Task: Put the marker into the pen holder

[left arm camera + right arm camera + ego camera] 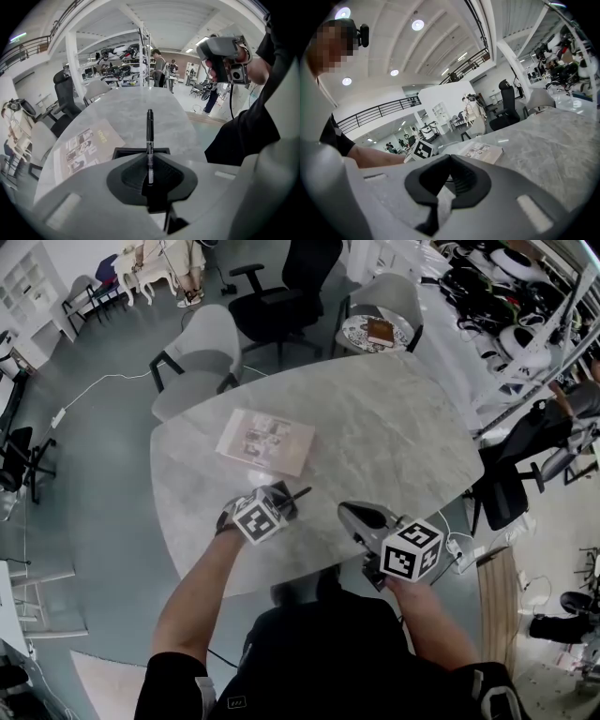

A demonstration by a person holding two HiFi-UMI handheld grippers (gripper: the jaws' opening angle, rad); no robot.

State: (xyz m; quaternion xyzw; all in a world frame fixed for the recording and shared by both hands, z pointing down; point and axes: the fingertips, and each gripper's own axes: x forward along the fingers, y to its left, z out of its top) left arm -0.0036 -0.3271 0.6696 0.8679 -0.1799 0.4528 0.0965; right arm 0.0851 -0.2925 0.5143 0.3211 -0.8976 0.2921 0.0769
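Pale marble tabletop (394,427), oval. Booklet (266,441) flat near its middle. Right tongs (449,158) clenched tip to tip, nothing between, over the near edge. Left tongs (149,154) clamped on marker (149,133), just short of booklet. Marker black, slim, poking forward past the tips.

My left gripper (284,495) and right gripper (347,511) are grey with black pads (461,182), 1 black-and-white marker cube (412,550) each; my short sleeves (173,679) are black.
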